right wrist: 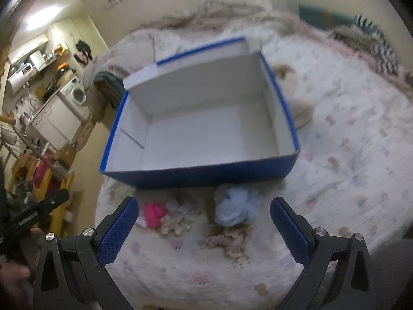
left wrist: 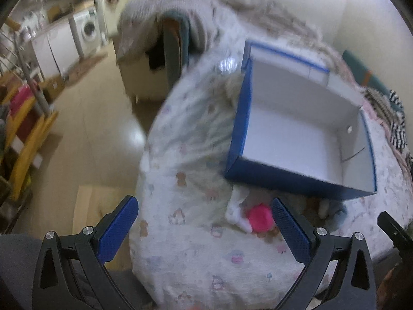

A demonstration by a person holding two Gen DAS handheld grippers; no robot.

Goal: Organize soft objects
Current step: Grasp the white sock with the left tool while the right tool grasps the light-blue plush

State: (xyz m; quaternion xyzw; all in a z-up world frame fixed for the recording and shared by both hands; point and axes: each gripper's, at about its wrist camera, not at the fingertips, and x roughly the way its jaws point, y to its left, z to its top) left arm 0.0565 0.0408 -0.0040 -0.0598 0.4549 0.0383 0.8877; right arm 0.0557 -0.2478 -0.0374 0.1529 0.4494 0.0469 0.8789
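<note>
Nothing packed yet — blue box [right wrist: 201, 173] sits empty; pink [right wrist: 152, 214] and pale-blue soft toys [right wrist: 236, 208] wait at its 6 o'clock, both grippers' [left wrist: 205, 228] [right wrist: 204, 228] fingers spread.

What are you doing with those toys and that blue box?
A person holds a pair of tongs in each hand over a bed. Both the left tongs and the right tongs are open and hold nothing. The blue box is empty. A pink toy, a light blue toy and some beige ones lie on the bed in front of the box, not yet picked up.
</note>
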